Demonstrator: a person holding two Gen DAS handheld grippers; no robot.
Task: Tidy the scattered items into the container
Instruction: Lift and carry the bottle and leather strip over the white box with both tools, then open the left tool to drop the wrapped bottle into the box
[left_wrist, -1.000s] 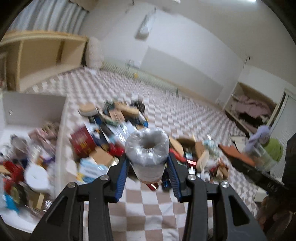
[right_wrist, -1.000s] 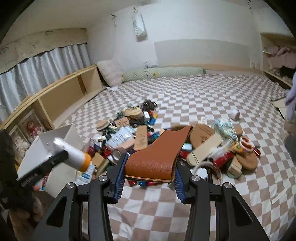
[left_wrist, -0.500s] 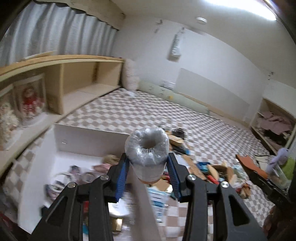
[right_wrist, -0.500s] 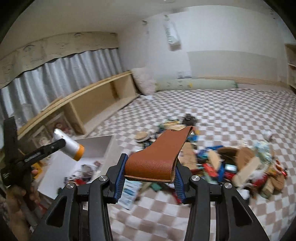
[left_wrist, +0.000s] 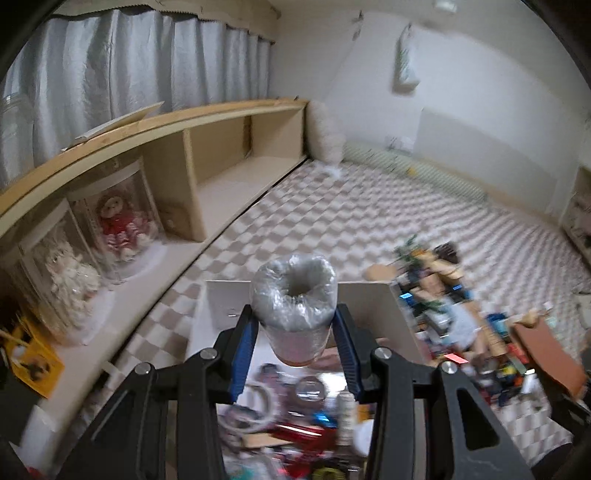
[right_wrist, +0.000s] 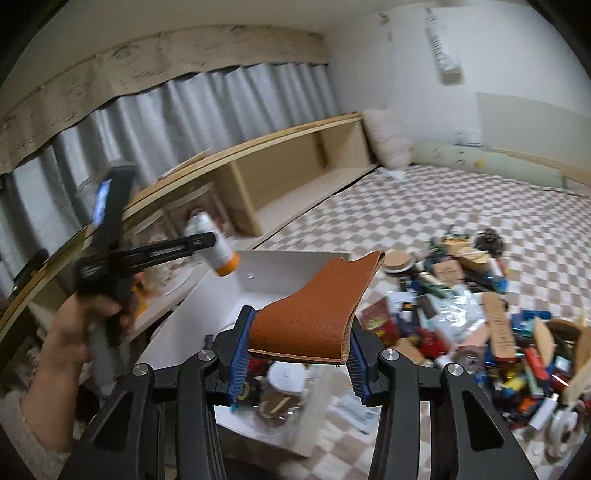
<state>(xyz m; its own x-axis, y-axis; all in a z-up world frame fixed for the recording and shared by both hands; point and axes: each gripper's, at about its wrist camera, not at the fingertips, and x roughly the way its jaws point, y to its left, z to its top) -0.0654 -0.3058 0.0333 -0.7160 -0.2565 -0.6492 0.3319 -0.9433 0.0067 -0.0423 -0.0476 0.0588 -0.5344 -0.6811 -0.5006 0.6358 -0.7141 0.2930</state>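
My left gripper (left_wrist: 295, 332) is shut on a plastic-wrapped white bottle (left_wrist: 294, 295) with an orange end, held above the white box (left_wrist: 365, 295), which holds several mixed items. In the right wrist view the left gripper (right_wrist: 210, 247) and its bottle (right_wrist: 212, 249) hang over the box's far left side. My right gripper (right_wrist: 299, 347) is shut on a folded brown leather piece (right_wrist: 317, 310), held over the box's (right_wrist: 288, 266) near edge. The scattered pile (right_wrist: 480, 317) lies on the floor to the right of the box.
A long wooden shelf (left_wrist: 207, 155) runs along the left wall, with dolls in clear cases (left_wrist: 118, 221). Grey curtains hang above it. The checkered floor (left_wrist: 369, 206) stretches to a pillow and a bolster at the far wall. The pile also shows in the left wrist view (left_wrist: 461, 317).
Both grippers have swung left from over the pile to above the white box, each still holding its item.
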